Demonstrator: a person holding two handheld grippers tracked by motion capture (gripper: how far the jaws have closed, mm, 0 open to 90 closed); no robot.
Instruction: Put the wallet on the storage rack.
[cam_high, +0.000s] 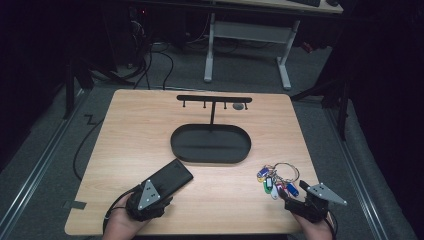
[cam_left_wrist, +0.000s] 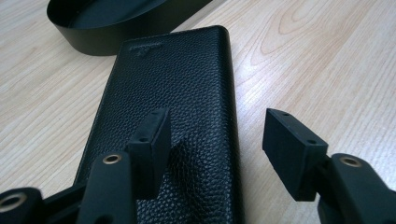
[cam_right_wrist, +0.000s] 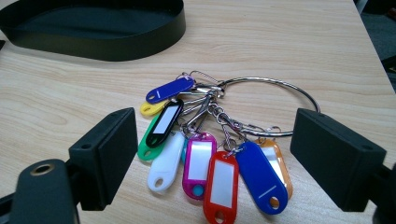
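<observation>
A black grained leather wallet (cam_high: 172, 178) lies flat on the wooden table, near the front left. My left gripper (cam_high: 159, 190) is at its near end. In the left gripper view the gripper (cam_left_wrist: 217, 140) is open: one pad hangs over the wallet (cam_left_wrist: 177, 79), the other stands over bare wood beyond its right edge. A metal key ring (cam_right_wrist: 261, 81) with several coloured tags (cam_right_wrist: 201, 154) lies at the front right (cam_high: 276, 179). My right gripper (cam_right_wrist: 224, 154) is open, one pad on each side of the tags' near ends and neither touching them (cam_high: 289, 192).
A black oval tray (cam_high: 210, 152) sits mid-table with a black T-shaped hook rack (cam_high: 214, 98) rising behind it. The tray's wall (cam_left_wrist: 93, 39) is just past the wallet's far end. Table edges are close to both hands.
</observation>
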